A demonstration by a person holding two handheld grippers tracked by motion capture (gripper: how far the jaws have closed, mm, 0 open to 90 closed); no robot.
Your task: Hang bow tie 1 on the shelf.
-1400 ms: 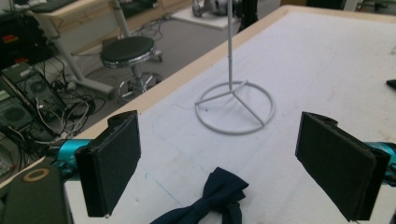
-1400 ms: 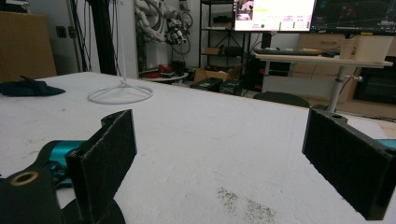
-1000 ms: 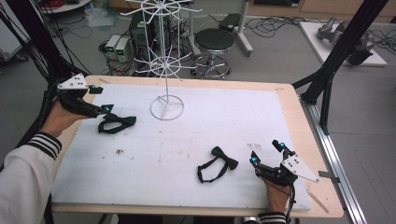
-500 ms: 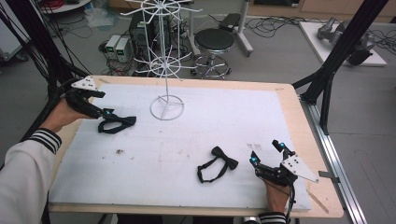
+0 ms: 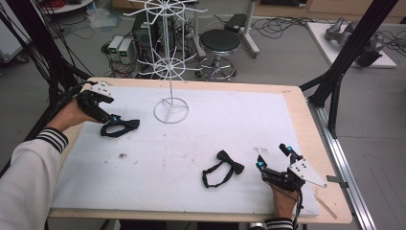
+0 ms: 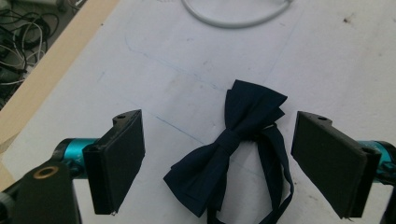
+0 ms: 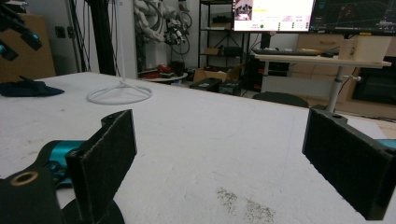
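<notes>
- Bow tie (image 6: 229, 154) lies flat on the white mat (image 5: 220, 124), right under the left gripper (image 6: 219, 163) and between its two black pads.
- Left gripper's jaws are wide apart, one on each side of the tie, and they do not touch it.
- The tie's long side runs slanted between the jaws, from low on one side to high on the other. Its strap loops down beside it.
- I think the jaws need to come down and squeeze at the knot in the middle.
- Right gripper (image 5: 274, 162) rests low at the near right edge of the mat, jaws also wide apart, with nothing between them.
- A second bow tie (image 5: 223, 171) lies just to the left of it, near but not touched.
- The white wire stand (image 5: 171, 103) is closer to the left gripper's tie, so the left hand is the nearer one for hanging it.
</notes>
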